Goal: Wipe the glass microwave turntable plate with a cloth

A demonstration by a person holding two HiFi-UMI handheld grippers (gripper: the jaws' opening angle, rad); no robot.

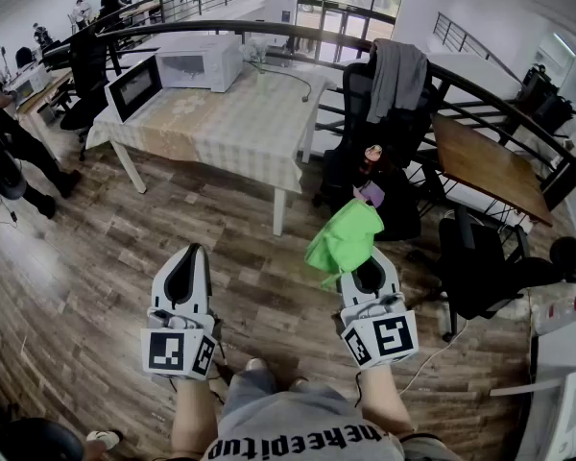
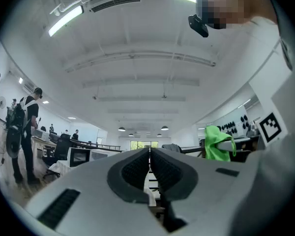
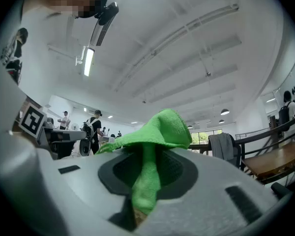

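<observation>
A bright green cloth hangs bunched from my right gripper, whose jaws are shut on it; the same cloth fills the middle of the right gripper view. My left gripper is held beside it at the left, jaws shut with nothing between them, as the left gripper view shows. Both grippers are held over the wooden floor, well short of the table. A white microwave with its door swung open stands on the table's far left. No glass turntable plate shows in any view.
An office chair with a grey jacket stands right of the table, with more dark chairs and a brown desk further right. A curved black railing runs behind. A person in black stands at the left.
</observation>
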